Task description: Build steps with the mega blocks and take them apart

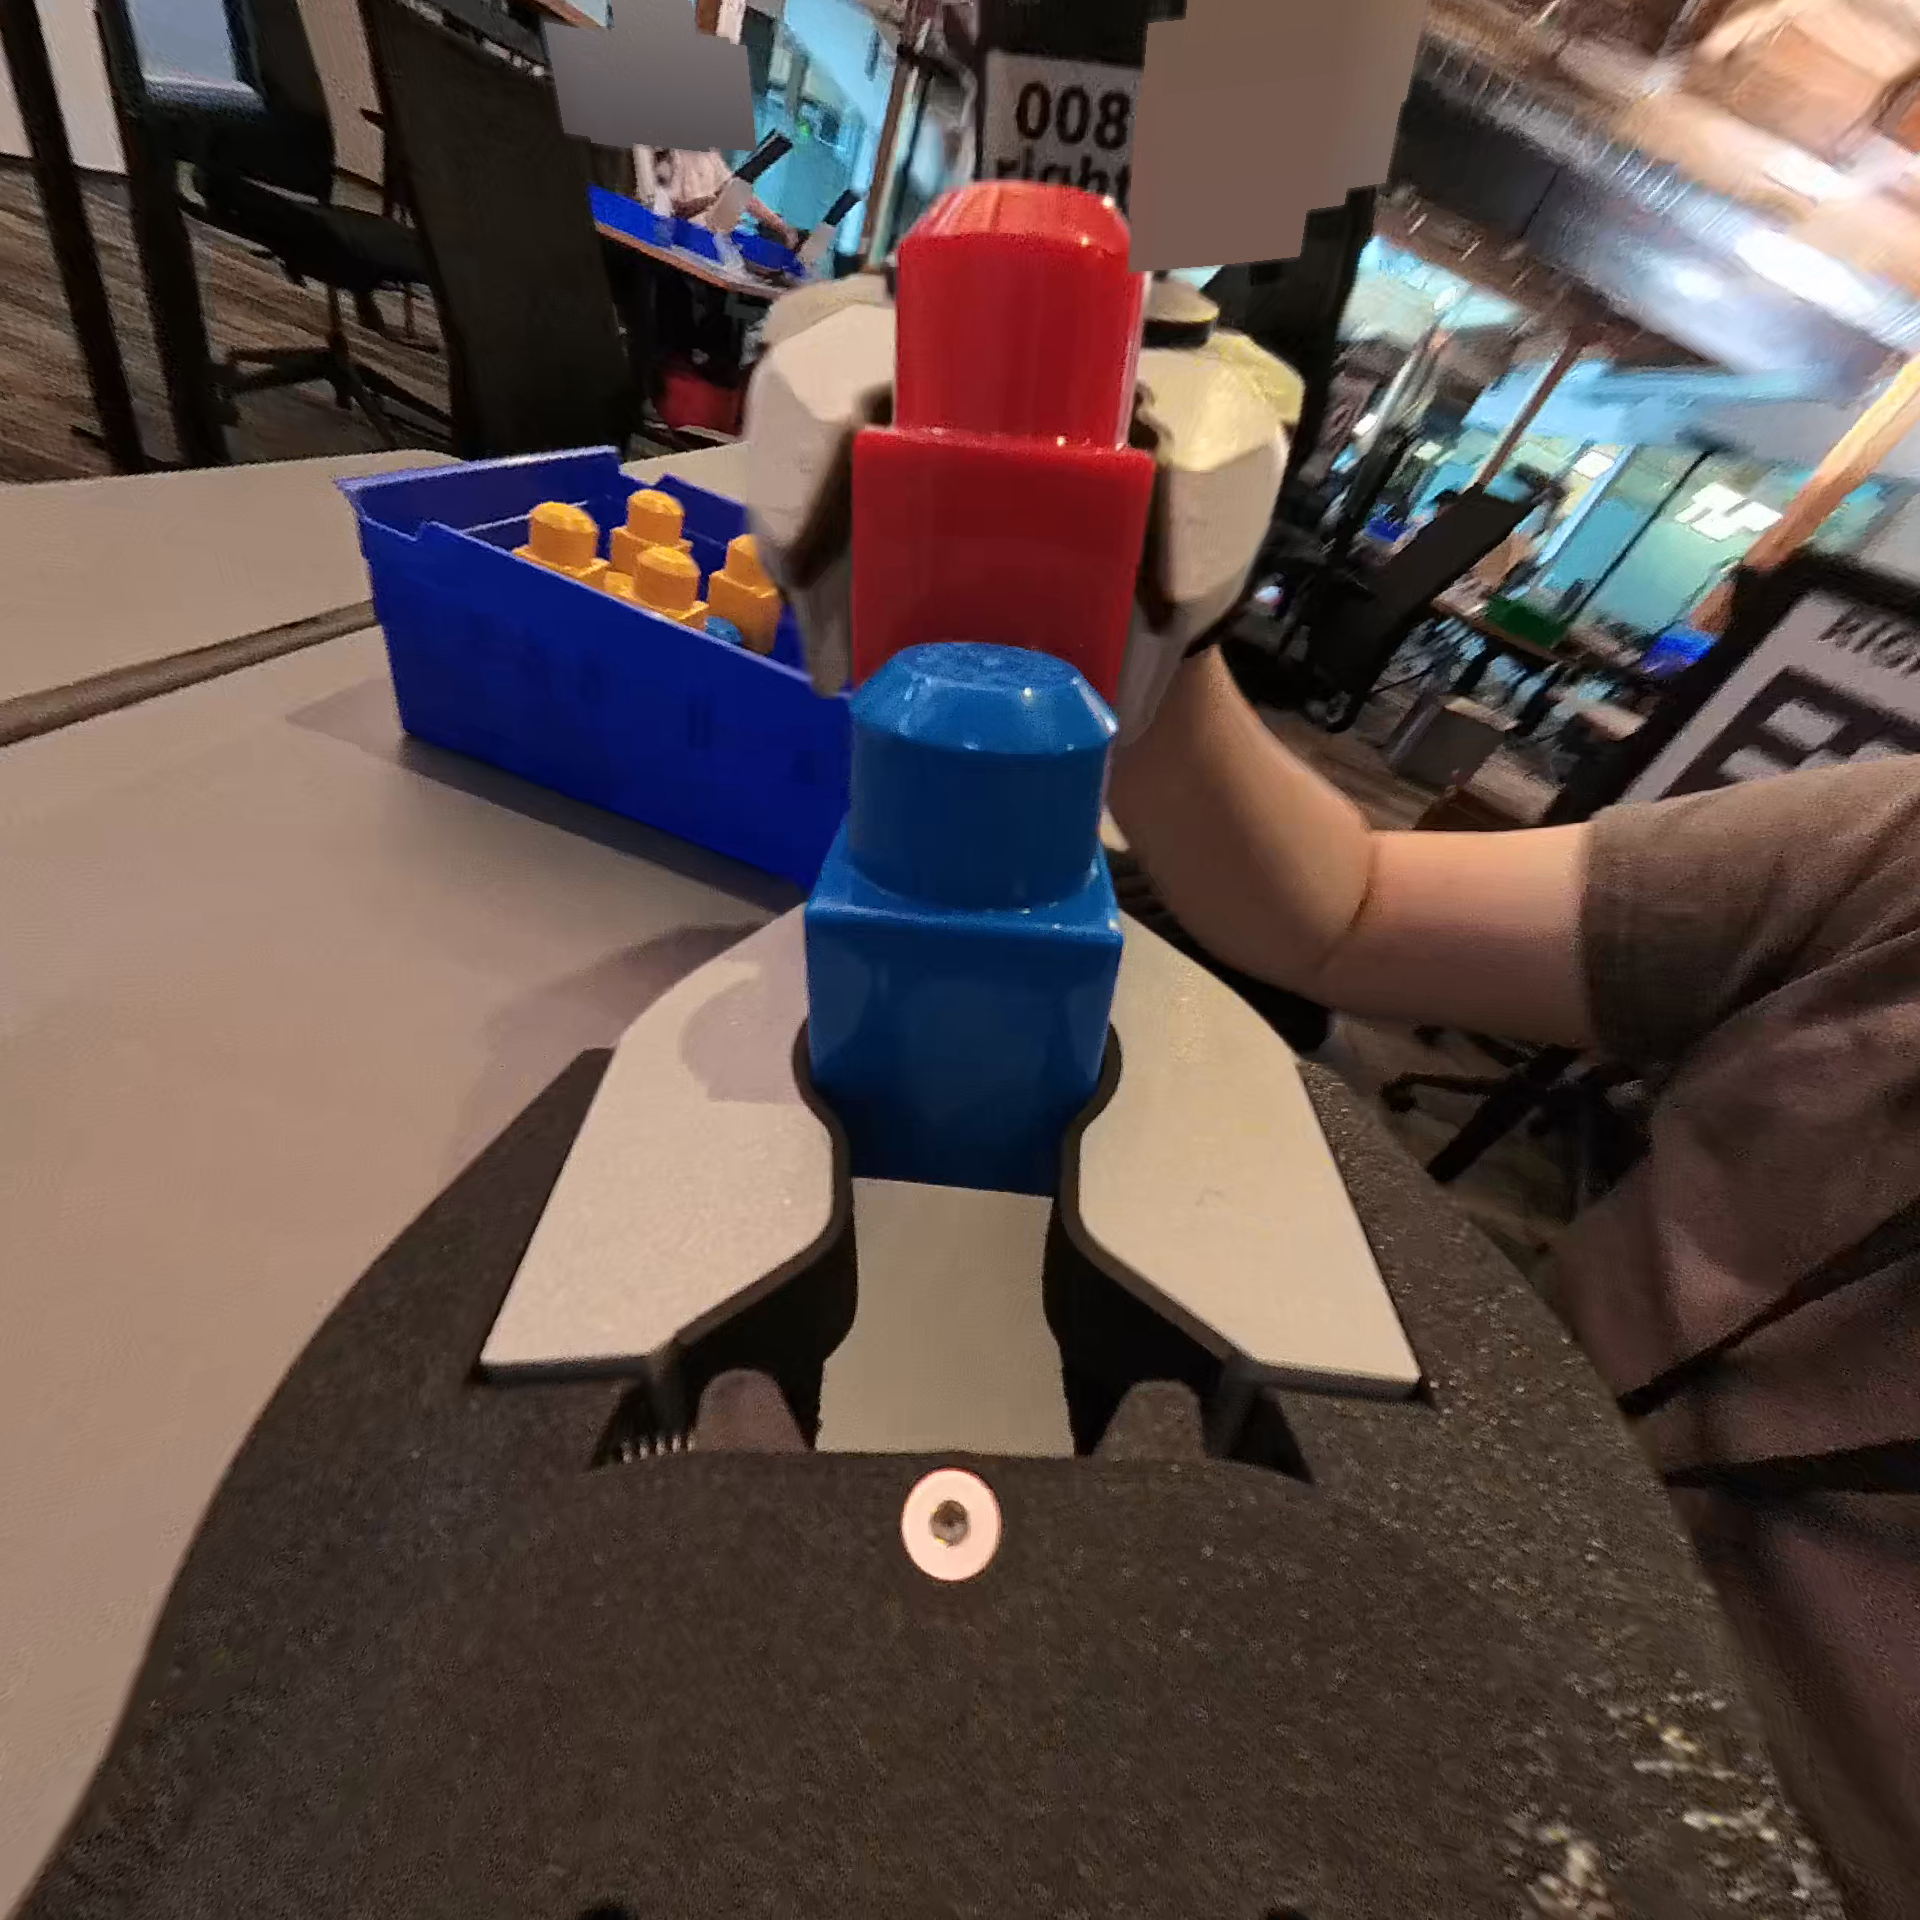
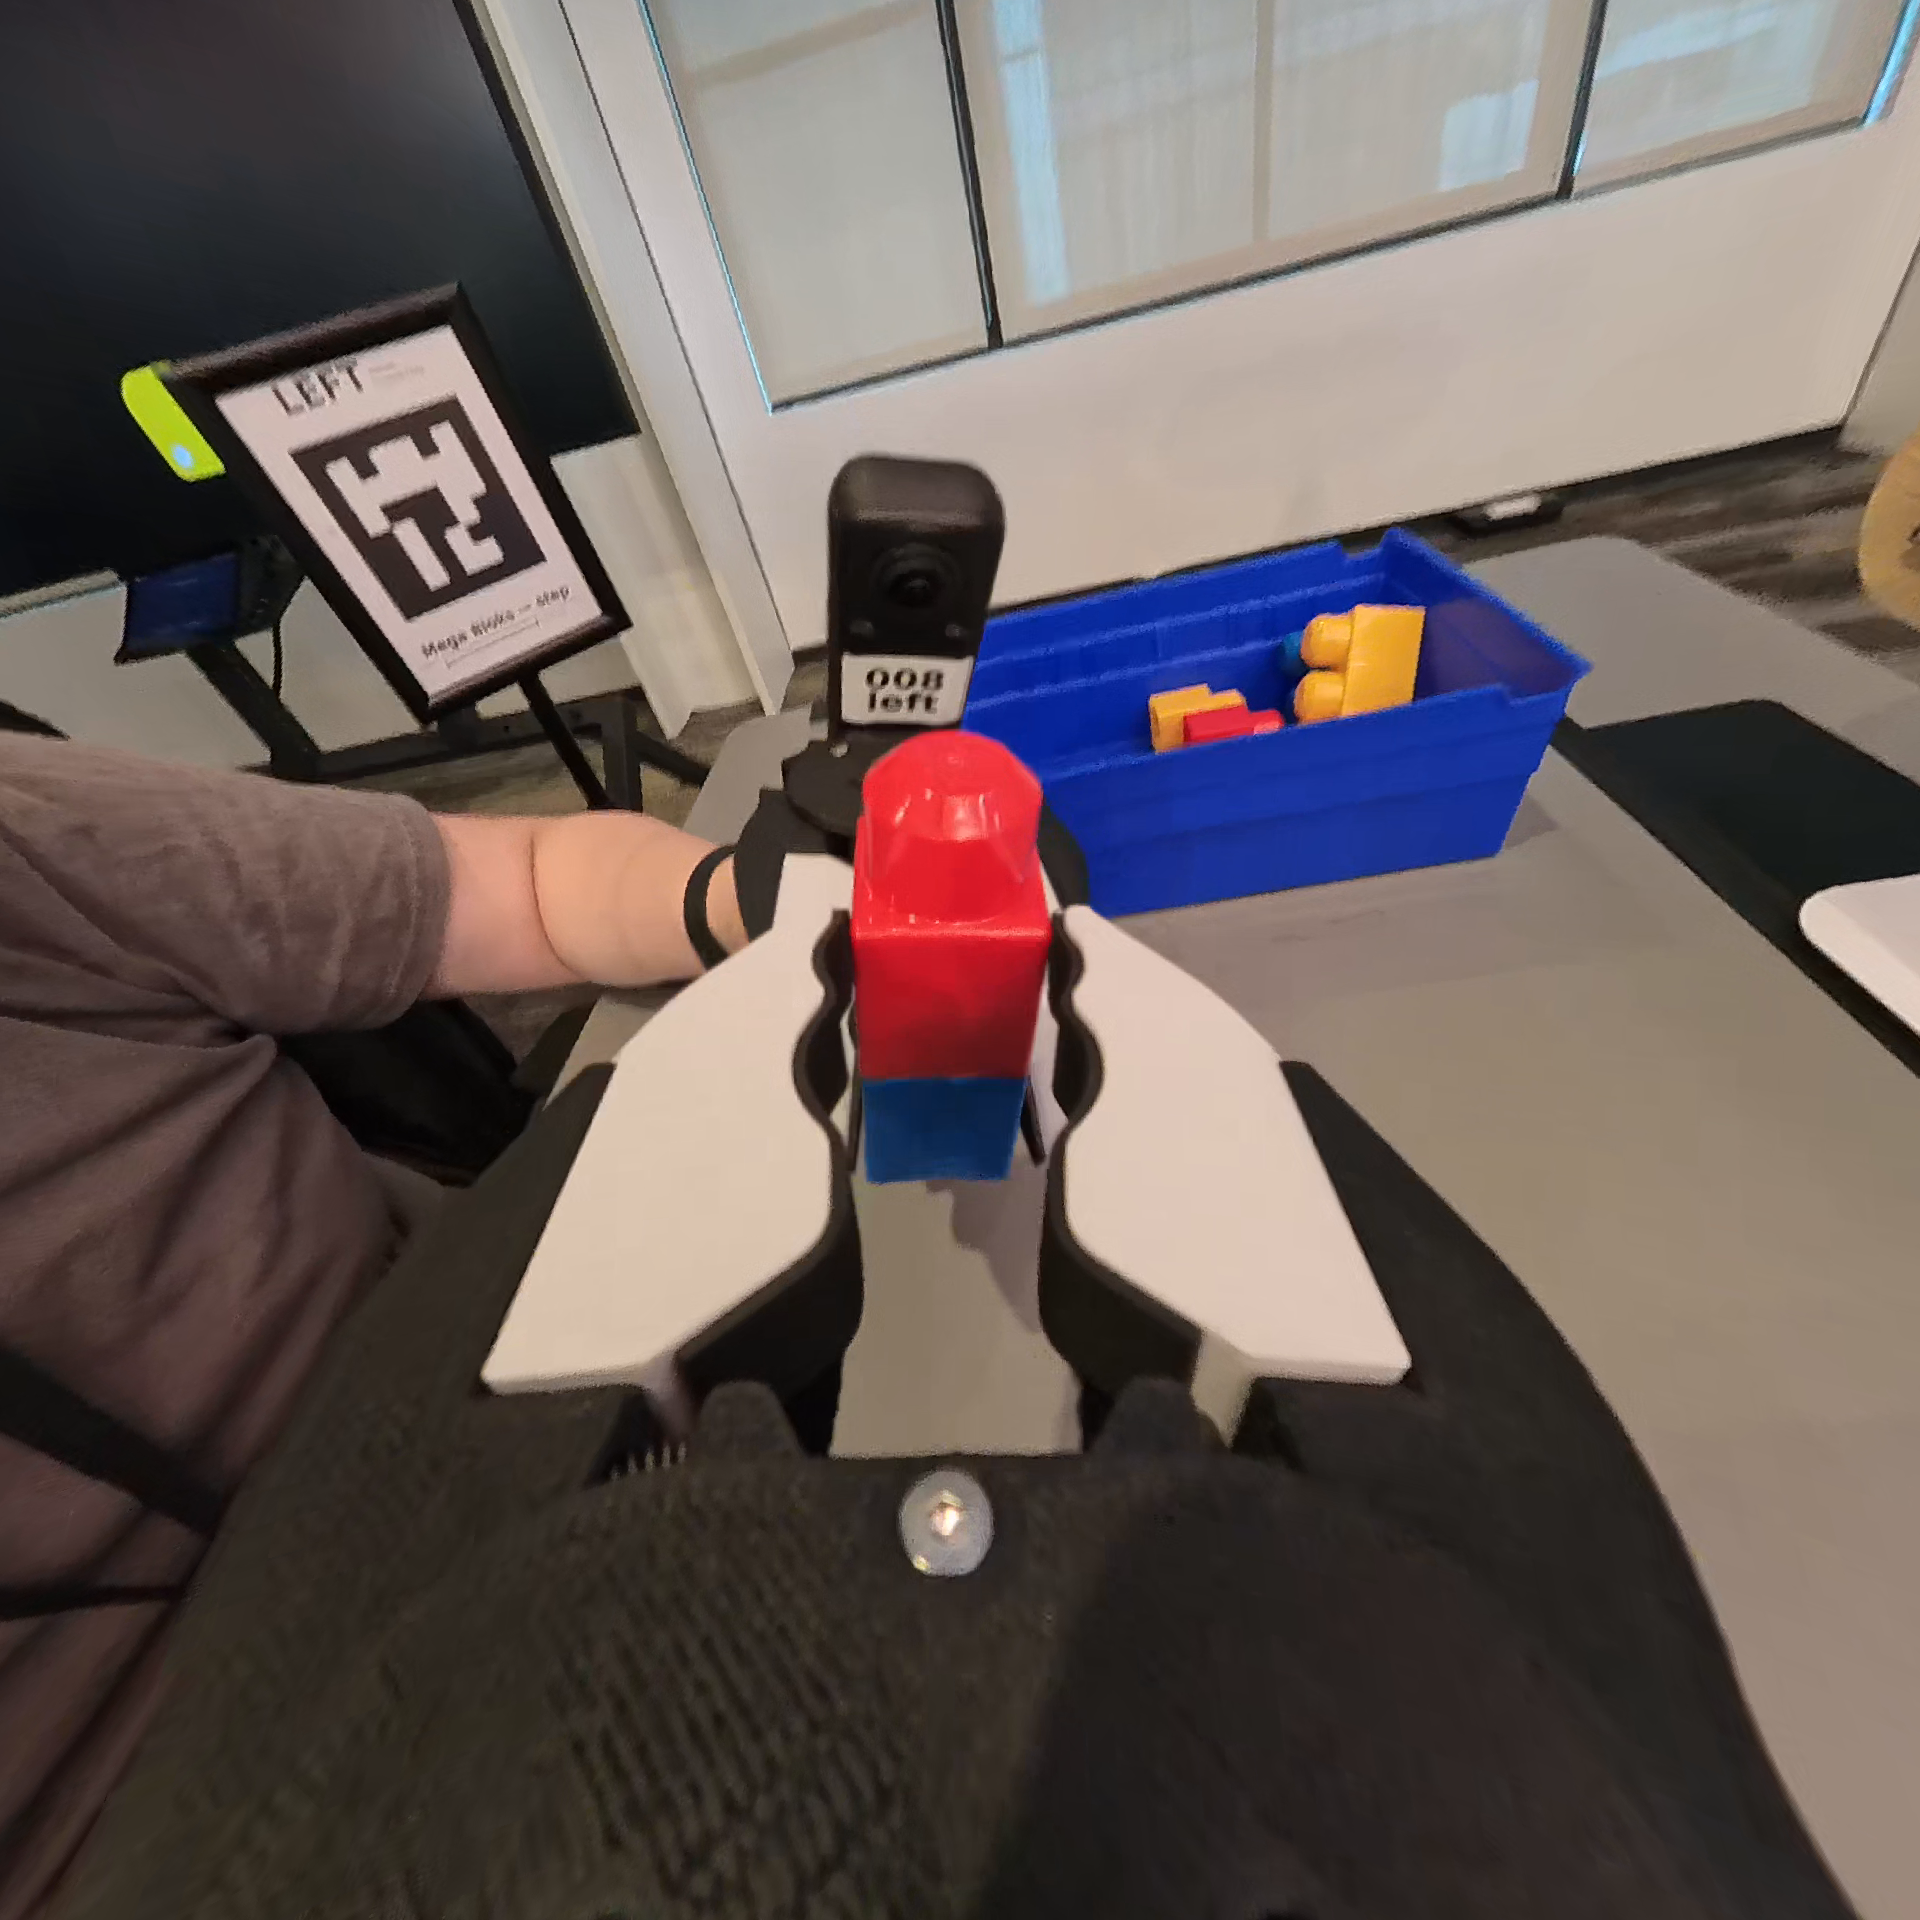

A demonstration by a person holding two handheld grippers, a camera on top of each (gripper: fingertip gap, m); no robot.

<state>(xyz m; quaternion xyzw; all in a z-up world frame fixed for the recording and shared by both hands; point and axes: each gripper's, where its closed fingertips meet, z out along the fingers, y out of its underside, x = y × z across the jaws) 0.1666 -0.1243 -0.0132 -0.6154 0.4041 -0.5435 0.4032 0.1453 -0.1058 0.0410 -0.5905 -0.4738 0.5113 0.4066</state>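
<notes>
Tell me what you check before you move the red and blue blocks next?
1. Left gripper shut on blue block: ok.
2. Right gripper shut on red block: ok.
3. Both blocks upright, studs up: ok.
4. Red block seated on the blue stud: not ok, the stud is bare.
5. Blocks touching each other: cannot tell.
6. Blue bin off to the side, out of the way: ok.

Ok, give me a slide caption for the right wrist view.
Right tool grips red block above blue block, blue bin behind.
</notes>
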